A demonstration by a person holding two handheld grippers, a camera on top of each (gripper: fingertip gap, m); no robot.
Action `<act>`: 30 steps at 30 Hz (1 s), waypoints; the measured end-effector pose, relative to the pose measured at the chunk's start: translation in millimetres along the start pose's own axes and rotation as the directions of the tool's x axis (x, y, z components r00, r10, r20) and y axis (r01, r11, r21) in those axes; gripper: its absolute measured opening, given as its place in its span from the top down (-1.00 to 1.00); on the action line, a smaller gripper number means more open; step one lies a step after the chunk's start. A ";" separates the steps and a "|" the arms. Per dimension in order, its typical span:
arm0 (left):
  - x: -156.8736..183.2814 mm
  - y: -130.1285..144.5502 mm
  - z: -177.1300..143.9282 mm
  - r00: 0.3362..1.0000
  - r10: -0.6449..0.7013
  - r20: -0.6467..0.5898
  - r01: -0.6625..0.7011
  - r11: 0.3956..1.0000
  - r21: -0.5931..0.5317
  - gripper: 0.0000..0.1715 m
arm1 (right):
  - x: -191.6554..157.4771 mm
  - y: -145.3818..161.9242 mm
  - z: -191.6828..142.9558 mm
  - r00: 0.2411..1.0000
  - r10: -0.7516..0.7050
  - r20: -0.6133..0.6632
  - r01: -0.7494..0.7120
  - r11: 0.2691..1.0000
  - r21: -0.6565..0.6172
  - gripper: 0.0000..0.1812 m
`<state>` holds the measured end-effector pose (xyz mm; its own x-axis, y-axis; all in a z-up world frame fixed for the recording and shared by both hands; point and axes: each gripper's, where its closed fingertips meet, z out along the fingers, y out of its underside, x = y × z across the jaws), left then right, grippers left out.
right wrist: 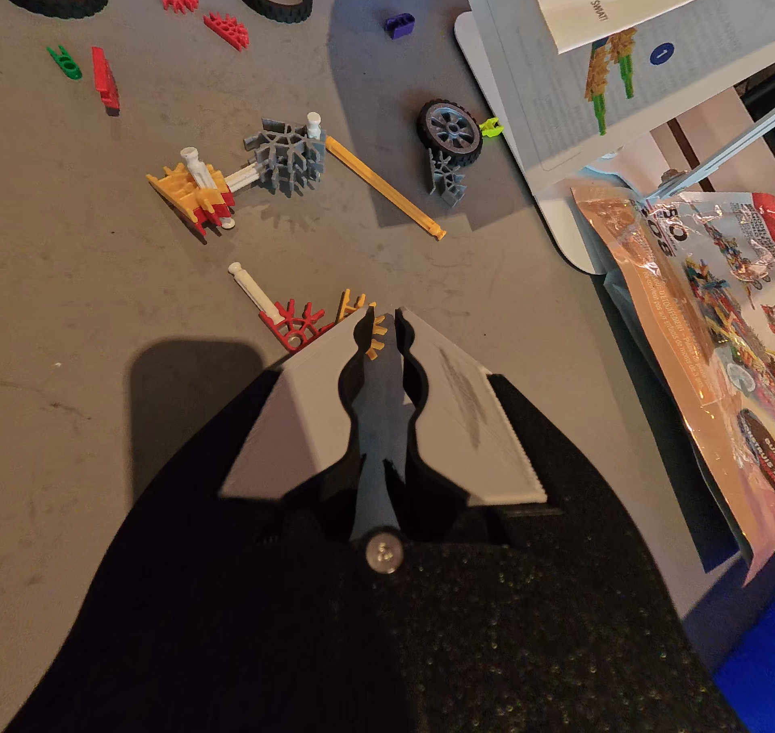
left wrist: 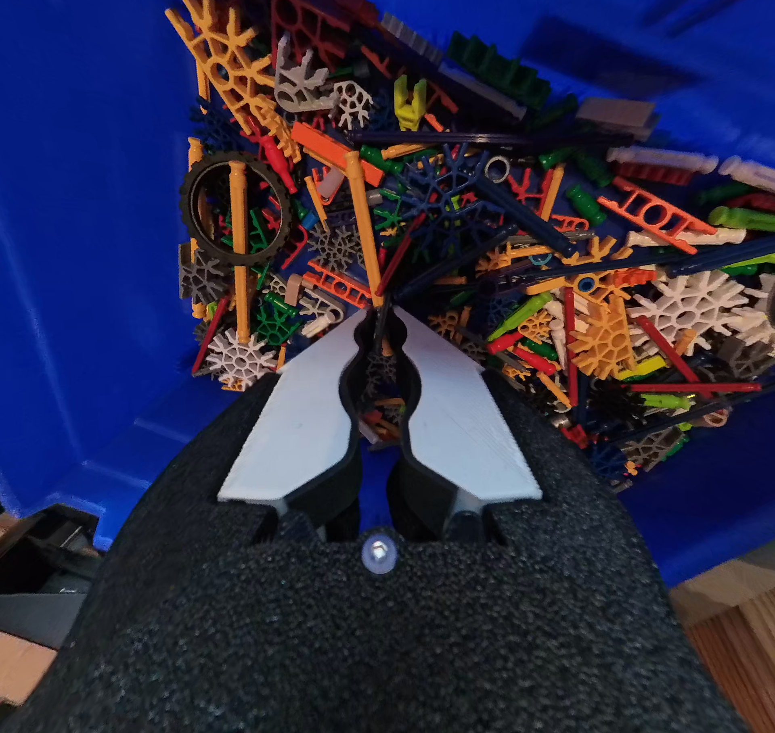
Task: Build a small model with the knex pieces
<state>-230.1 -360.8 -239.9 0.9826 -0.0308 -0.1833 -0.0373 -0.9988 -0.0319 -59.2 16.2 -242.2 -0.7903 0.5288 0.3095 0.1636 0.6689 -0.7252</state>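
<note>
While the left gripper [left wrist: 382,314] hangs inside the blue bin [left wrist: 84,210], its white fingers [left wrist: 310,411] are nearly closed at the tips on a thin dark rod [left wrist: 379,335] that runs up out of the heap of construction-toy pieces [left wrist: 419,231]; the rod sits pinched between them, though whether it is lifted clear of the pile I cannot tell. Off to the left of those tips a black tyre ring [left wrist: 236,209] lies over an orange rod [left wrist: 239,247], a white snowflake connector [left wrist: 241,358] rests lower down, and a long orange rod [left wrist: 364,231] slants toward the fingertips. To the right the heap spreads out with a dark blue snowflake piece [left wrist: 451,197] and a large white connector [left wrist: 687,306] near the bin wall. Over on the grey tabletop [right wrist: 105,293], the right gripper [right wrist: 383,314] has its jaws drawn close around a small yellow-orange connector [right wrist: 377,331], gripped near the tips. Just left of it a red connector [right wrist: 297,323] with a white rod [right wrist: 253,287] lies on the table, touching or almost touching the finger. Farther back stands a yellow, red and grey assembly [right wrist: 235,172], a loose orange rod [right wrist: 386,193], then a small grey-hubbed wheel [right wrist: 453,132]. At the right edge lie a printed booklet [right wrist: 587,84] and a plastic bag [right wrist: 692,314].
</note>
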 end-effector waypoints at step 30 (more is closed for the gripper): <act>74.8 20.7 -31.9 0.995 -0.059 -0.082 0.063 0.996 0.056 0.96 | -2.9 0.1 -1.1 1.000 -0.004 0.010 0.004 1.000 -0.001 0.90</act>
<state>-151.5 -385.0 -222.9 0.9947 0.0249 -0.1000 0.0150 -0.9951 -0.0981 -56.2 15.3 -242.5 -0.7969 0.5210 0.3059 0.1609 0.6711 -0.7237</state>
